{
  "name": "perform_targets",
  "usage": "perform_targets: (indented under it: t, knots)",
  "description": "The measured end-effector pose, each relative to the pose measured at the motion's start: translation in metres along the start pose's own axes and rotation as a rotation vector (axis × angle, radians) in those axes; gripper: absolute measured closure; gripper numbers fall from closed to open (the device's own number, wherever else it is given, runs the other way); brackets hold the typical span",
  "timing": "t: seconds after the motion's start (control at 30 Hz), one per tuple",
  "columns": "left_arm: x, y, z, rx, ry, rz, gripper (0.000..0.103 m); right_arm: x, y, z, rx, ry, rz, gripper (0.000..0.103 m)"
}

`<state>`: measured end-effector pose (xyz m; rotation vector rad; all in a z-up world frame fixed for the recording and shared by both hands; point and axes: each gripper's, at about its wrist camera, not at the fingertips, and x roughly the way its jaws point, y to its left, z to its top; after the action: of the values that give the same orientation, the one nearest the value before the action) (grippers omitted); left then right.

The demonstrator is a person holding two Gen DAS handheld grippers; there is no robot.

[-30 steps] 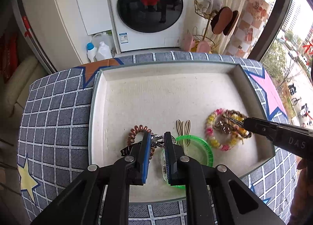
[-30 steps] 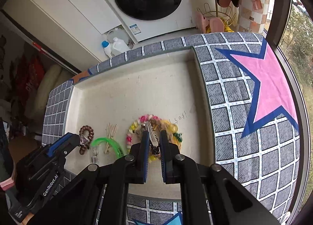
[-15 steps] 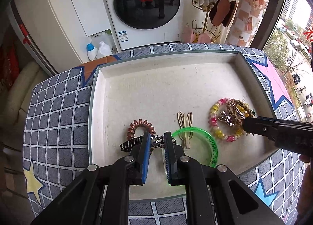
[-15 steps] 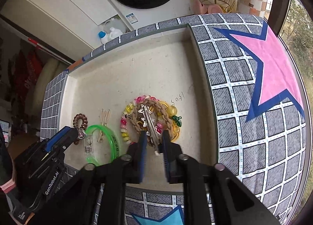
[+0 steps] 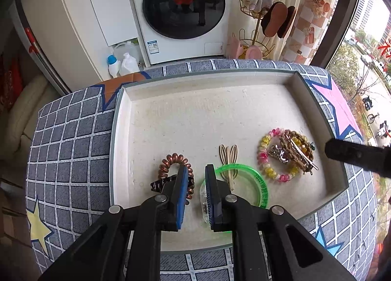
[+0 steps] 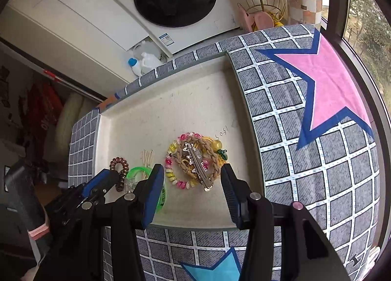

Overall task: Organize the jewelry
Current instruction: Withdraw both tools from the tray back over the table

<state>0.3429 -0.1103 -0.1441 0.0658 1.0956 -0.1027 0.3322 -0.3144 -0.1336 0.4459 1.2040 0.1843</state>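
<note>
Opening over a cream tray [image 6: 127,110], the right gripper [image 6: 193,173] holds nothing; a star hair clip [image 6: 195,161] lies on beaded bracelets [image 6: 180,183] below. The left gripper [image 5: 196,178], narrowly parted and opening, grips nothing beside a green bangle [image 5: 254,178].

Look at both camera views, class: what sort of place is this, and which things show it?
Most likely a home laundry nook or balcony beside a window. A front-loading washing machine stands behind the table, detergent bottles sit on the floor beside it, and a gold rack holds slippers.
</note>
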Motion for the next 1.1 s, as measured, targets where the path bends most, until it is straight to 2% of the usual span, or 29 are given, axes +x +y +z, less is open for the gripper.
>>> perform_targets:
  t: [0.03, 0.07, 0.1, 0.13, 0.2, 0.4, 0.47, 0.53, 0.6, 0.7, 0.8, 1.0, 1.1]
  knots:
    - [-0.001, 0.000, 0.001, -0.002, -0.001, -0.001, 0.037, -0.002, 0.000, -0.001, -0.001, -0.002, 0.001, 0.051]
    - [-0.004, 0.001, 0.001, -0.011, -0.006, 0.007, 0.008, -0.003, 0.000, -0.002, -0.001, -0.002, 0.003, 0.051]
    - [-0.012, 0.002, 0.000, -0.026, -0.045, 0.041, 0.000, -0.004, 0.000, -0.003, -0.002, -0.001, 0.005, 0.051]
    - [-0.019, 0.002, -0.001, -0.025, -0.068, 0.053, 0.000, -0.004, 0.000, -0.004, -0.002, 0.000, 0.005, 0.051]
    - [-0.025, 0.001, -0.002, -0.020, -0.055, 0.032, 0.000, -0.005, 0.000, -0.007, -0.002, 0.002, 0.005, 0.051]
    - [-0.042, -0.001, -0.015, 0.009, -0.042, 0.061, 0.000, -0.008, 0.002, -0.020, -0.027, 0.025, -0.020, 0.050]
    - [-0.047, 0.001, -0.022, 0.015, -0.031, 0.065, 0.000, -0.010, 0.003, -0.026, -0.039, 0.034, -0.026, 0.048]
    - [-0.052, 0.005, -0.027, 0.014, -0.021, 0.063, 0.000, -0.012, 0.003, -0.033, -0.045, 0.040, -0.033, 0.040]
    - [-0.056, 0.008, -0.036, 0.009, -0.010, 0.060, 0.000, -0.015, 0.003, -0.042, -0.047, 0.048, -0.040, 0.039]
    - [-0.066, 0.009, -0.055, 0.010, 0.001, 0.075, 0.000, -0.019, 0.003, -0.058, -0.048, 0.068, -0.047, 0.038]
    - [-0.078, 0.010, -0.075, 0.012, 0.005, 0.082, 0.000, -0.023, 0.005, -0.079, -0.062, 0.080, -0.062, 0.032]
    - [-0.105, 0.013, -0.114, -0.017, 0.009, 0.077, 0.000, -0.034, 0.011, -0.120, -0.082, 0.095, -0.097, 0.031]
    - [-0.120, 0.017, -0.132, -0.047, 0.010, 0.053, 0.000, -0.043, 0.017, -0.138, -0.092, 0.088, -0.113, 0.022]
